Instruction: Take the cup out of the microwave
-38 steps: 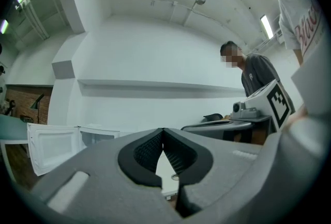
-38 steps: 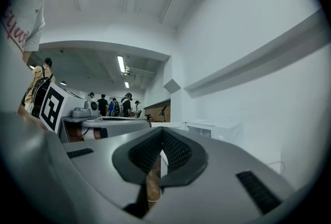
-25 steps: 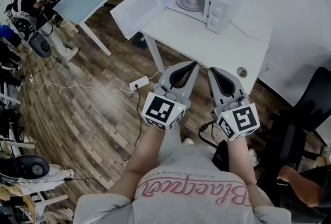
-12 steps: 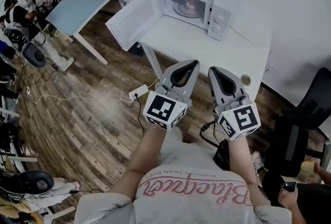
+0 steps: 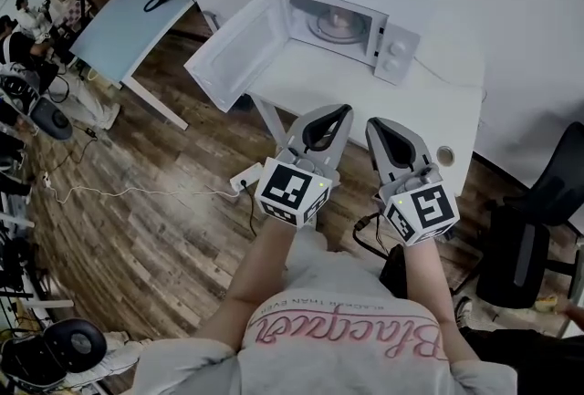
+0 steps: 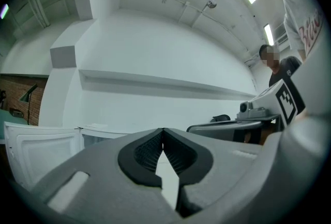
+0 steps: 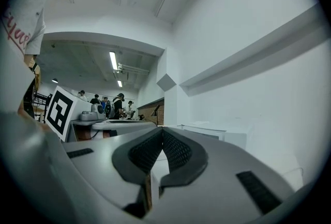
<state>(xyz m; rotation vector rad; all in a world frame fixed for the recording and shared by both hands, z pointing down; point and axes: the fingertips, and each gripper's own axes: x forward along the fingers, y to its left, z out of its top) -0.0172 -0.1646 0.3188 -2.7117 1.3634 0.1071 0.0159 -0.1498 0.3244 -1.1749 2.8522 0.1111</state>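
Left hand-held gripper (image 5: 332, 114) first: its jaws are pressed together at the tips with nothing between them. Seen from its own camera, that hand-held gripper (image 6: 163, 130) shows ribbed pads meeting, with only white surface beyond. The right hand-held gripper (image 5: 379, 125) is just beside it, not touching, and it is closed and empty too (the right gripper view has the same hand-held gripper (image 7: 162, 129) with its pads meeting at the tip).

Both are held out in front of the person with their tips over the near edge of the white counter (image 5: 411, 106). They point towards the microwave (image 5: 397, 46) and are well apart from it.

The microwave sits at the far edge of the counter. Its door (image 5: 239, 51) is swung wide open, out past the counter's left edge. Inside the cavity, the cup (image 5: 336, 19) stands on the turntable (image 5: 318, 25). It is small and pale from here, and I can't make out more of it.

A round hole (image 5: 445, 154) sits near the counter's near right corner. A power strip (image 5: 245, 176) lies on the wooden floor (image 5: 155, 202) below the left edge, and a black chair (image 5: 538, 202) stands off to the right.
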